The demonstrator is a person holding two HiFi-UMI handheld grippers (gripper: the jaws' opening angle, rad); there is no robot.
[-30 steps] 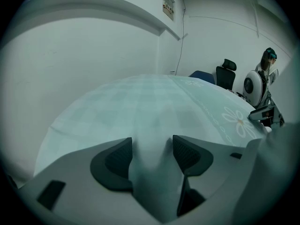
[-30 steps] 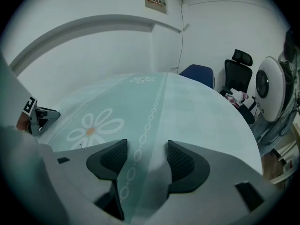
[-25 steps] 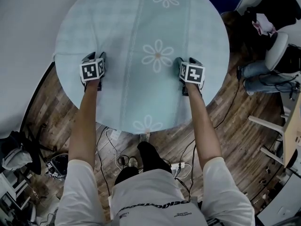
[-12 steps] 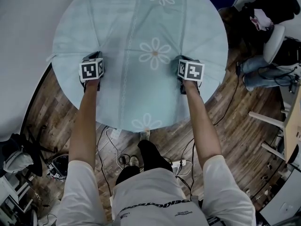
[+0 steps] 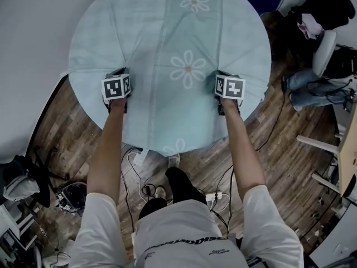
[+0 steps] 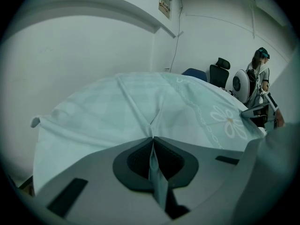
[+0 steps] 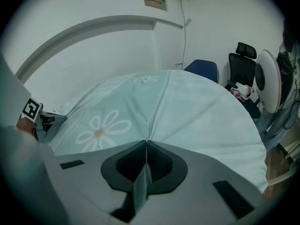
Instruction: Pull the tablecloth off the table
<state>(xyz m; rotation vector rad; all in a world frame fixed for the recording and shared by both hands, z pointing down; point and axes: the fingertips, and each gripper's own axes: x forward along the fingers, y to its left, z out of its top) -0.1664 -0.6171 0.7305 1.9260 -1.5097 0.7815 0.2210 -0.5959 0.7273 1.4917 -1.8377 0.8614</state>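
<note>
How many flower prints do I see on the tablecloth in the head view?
3 flower prints on the tablecloth: far flower near the far edge, middle flower at the centre, near flower partly visible at the near edge. Others may hang hidden beyond the edges.

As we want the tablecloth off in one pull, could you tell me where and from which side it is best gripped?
Pinch a raised fold of the tablecloth toward its near edge, either side of the middle flower, coming from the person's side. It lies flat, so only a pinched-up ridge gives purchase. The left claw and right claw are each shut on one.
</note>
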